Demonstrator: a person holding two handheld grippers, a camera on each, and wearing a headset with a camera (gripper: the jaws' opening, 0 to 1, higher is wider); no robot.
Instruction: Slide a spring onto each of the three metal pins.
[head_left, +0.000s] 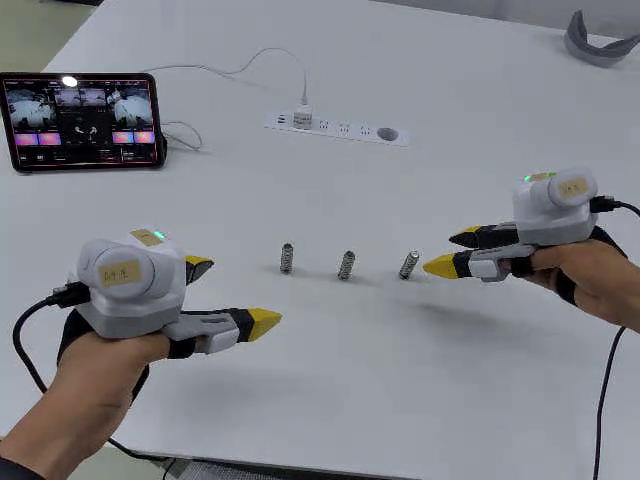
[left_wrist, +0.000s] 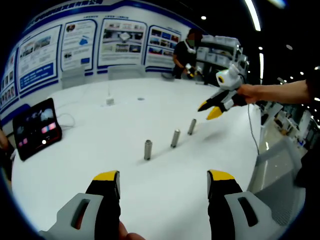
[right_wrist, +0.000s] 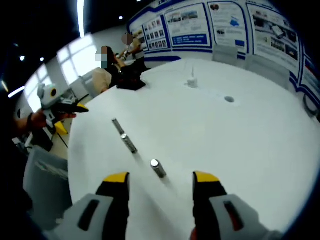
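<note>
A white table (head_left: 400, 380) seen from above, with a hand-held gripper at each side. Three short metal pins stand in a row near the table's middle: the left pin (head_left: 287, 259), the middle pin (head_left: 346, 266) and the right pin (head_left: 409, 265). The right one leans a little. Each looks wrapped in a spring (head_left: 287, 252) (the coils are small, so how fully each is seated cannot be told).

The left gripper (head_left: 232, 293) is at the lower left, held in a hand (head_left: 100, 365). Its yellow-tipped jaws are spread wide with nothing between them, and it sits well apart from the pins.

The right gripper (head_left: 452, 252) is at the right, in the other hand (head_left: 590, 275). Its jaws are also apart and empty. Its tips point at the right pin and sit just beside it, not touching. In the right gripper view that pin lies ahead, between the two jaws.

At the far left stands a lit tablet (head_left: 82, 120). A power strip (head_left: 337, 128) lies beyond the pins.
</note>
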